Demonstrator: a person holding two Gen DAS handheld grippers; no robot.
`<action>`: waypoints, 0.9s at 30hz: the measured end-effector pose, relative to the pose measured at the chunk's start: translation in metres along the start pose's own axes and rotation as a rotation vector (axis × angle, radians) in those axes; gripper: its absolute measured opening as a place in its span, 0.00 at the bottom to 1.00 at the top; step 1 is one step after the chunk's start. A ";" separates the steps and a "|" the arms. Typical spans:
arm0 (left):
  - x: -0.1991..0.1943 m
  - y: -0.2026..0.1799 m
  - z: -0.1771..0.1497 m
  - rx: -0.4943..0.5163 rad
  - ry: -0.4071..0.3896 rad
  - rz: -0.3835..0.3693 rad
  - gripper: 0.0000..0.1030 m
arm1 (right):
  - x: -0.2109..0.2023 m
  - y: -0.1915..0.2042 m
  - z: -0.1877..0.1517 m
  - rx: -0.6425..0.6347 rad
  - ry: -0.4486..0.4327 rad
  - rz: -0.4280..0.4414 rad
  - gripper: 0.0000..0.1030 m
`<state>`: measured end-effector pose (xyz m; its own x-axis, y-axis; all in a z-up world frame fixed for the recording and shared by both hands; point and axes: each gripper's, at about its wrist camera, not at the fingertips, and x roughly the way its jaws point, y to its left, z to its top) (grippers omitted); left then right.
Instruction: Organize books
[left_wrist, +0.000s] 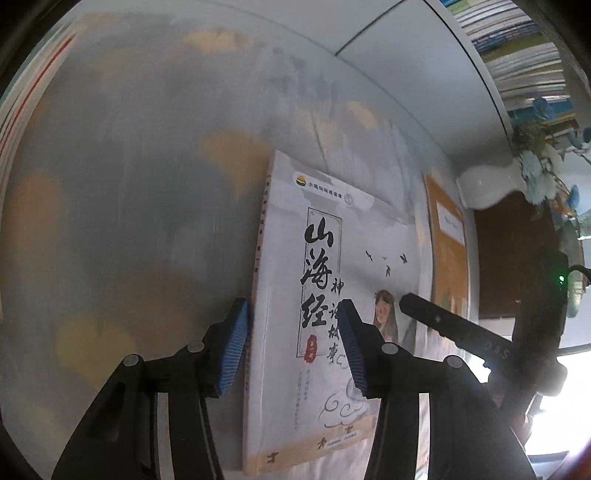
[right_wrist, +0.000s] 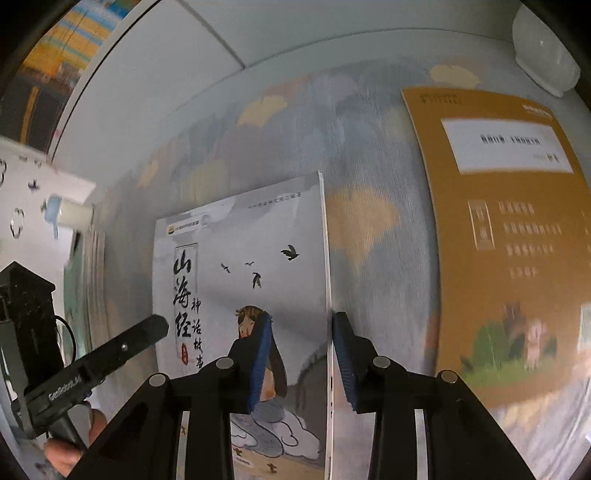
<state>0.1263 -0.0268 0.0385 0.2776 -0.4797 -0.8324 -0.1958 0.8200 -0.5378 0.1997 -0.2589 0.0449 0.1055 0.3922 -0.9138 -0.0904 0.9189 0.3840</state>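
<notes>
- White book (left_wrist: 332, 258) lies flat, cover up, on the cloth-covered surface (left_wrist: 129, 184), centre to lower middle in both wrist views.
- Orange book (right_wrist: 498, 240) lies flat to the right of it, apart, with a strip of cloth between them.
- Left hand-held gripper (left_wrist: 293, 325) straddles the white book's spine edge. One pad is over the cloth at frame left, the other over the cover. Jaws are apart and not clamped on anything.
- Right hand-held gripper (right_wrist: 303, 332) straddles the opposite, page-side edge, which runs up between the pads. Jaws are narrower but a gap shows, so no pinch visible.
- Why, as a guess: one gripper at each long edge looks like a setup to steady or square the book, or to lift it from both sides.
- Both point steeply down at the book's lower half. Can't tell if the pad tips touch the cover.
</notes>
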 end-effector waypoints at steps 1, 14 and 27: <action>-0.002 0.001 -0.011 -0.013 0.008 -0.013 0.44 | -0.001 -0.001 -0.010 -0.010 0.004 -0.004 0.33; -0.012 -0.003 -0.102 -0.031 0.064 -0.074 0.44 | -0.025 -0.030 -0.111 -0.013 0.049 0.059 0.33; -0.014 -0.005 -0.123 -0.049 0.057 -0.005 0.46 | -0.029 -0.030 -0.145 -0.014 0.027 0.003 0.32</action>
<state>0.0078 -0.0620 0.0367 0.2246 -0.5017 -0.8354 -0.2412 0.8020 -0.5465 0.0560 -0.3038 0.0412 0.0782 0.3934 -0.9160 -0.1050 0.9170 0.3849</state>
